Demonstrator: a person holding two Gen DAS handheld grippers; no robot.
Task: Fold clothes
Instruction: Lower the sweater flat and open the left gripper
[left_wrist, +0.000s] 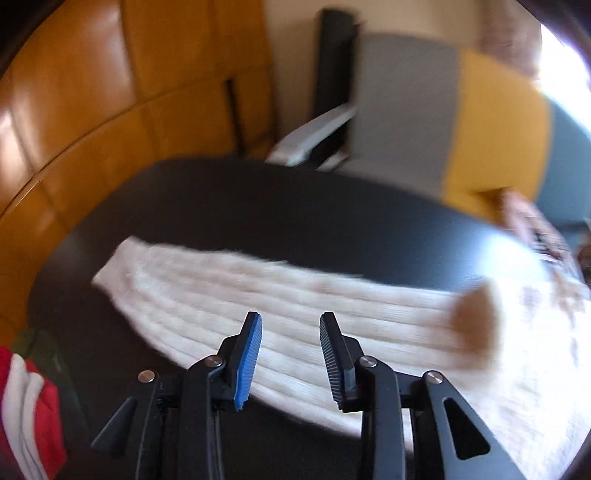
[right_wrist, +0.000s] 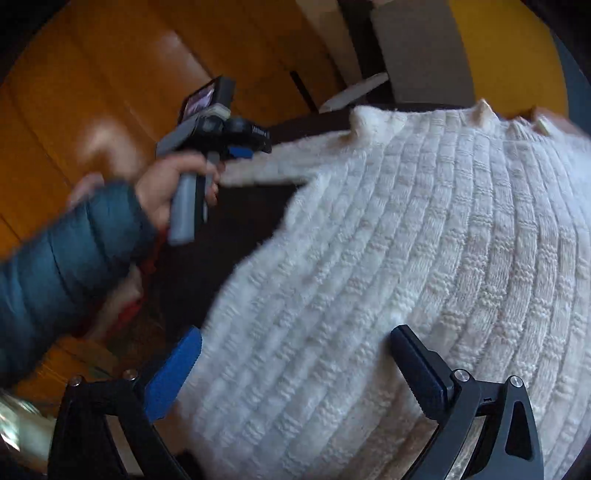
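A cream ribbed knit sweater (right_wrist: 406, 258) lies spread on a dark table (left_wrist: 258, 206). Its sleeve (left_wrist: 221, 291) stretches out to the left in the left wrist view. My left gripper (left_wrist: 290, 325) is open and empty, hovering just above the sleeve near its middle. My right gripper (right_wrist: 295, 343) is wide open above the sweater's body, its jaws straddling the knit without closing on it. The left gripper (right_wrist: 236, 147) and the hand holding it also show in the right wrist view, at the sleeve's end.
A red and white garment (left_wrist: 29, 402) lies at the table's left edge. A chair with a grey and yellow cover (left_wrist: 443, 122) stands behind the table. Orange wooden floor (left_wrist: 92, 92) surrounds it.
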